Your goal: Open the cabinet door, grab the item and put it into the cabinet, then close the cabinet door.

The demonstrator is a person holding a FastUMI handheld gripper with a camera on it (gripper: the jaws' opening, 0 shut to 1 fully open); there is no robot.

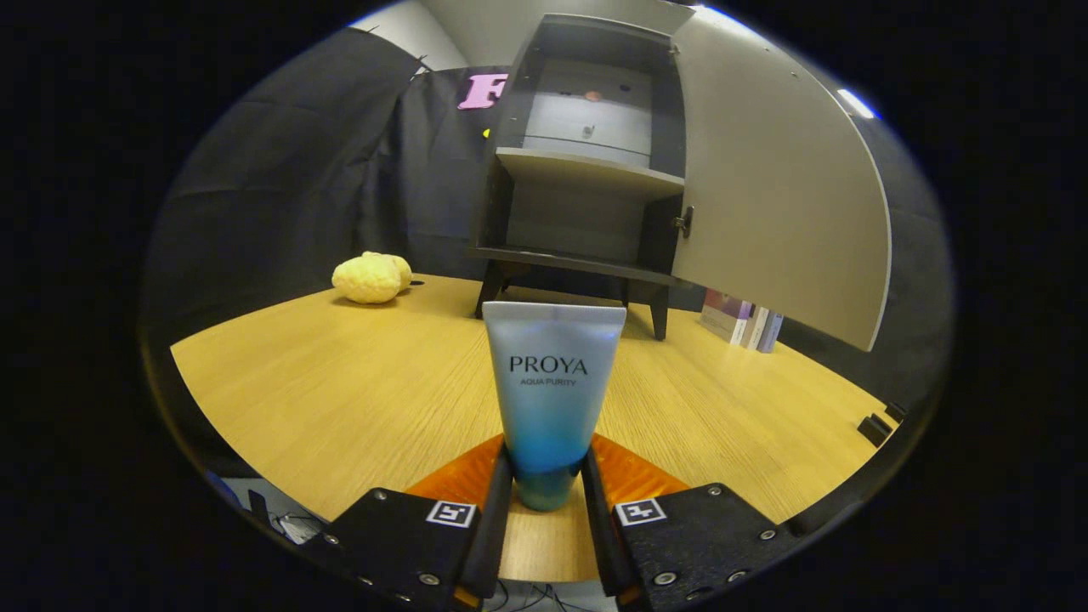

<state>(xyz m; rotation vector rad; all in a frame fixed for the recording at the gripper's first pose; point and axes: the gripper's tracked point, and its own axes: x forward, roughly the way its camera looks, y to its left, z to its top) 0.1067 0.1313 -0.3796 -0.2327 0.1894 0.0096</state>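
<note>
So right up close, the gripper (546,476) has its two fingers pinched in on the lower end of a tube (551,395). It's a soft squeeze tube, pale silvery grey at the top fading to blue further down, standing upright with the flat crimped end up and the darker cap end down between the fingers. Both fingers look pressed against its sides near the cap, so I'd call that a proper grip, jaws narrowed right in on it. Can't tell whether the cap is resting on the table (340,382) or held just off it.

The table is light wood grain and runs out ahead of the fingers. Further back and off to the left of the tube there's a lumpy yellow thing (371,277), maybe a sponge, just sitting on the wood.

Straight beyond the tube stands the cabinet (586,170), a small dark-framed unit on short legs with a lighter shelf across the middle. Its door (782,195) is swung wide open out to the right, pale inner face toward us, with a small dark latch at its inner edge. Under the open door, some books (741,321) stand near the cabinet's right leg.
</note>
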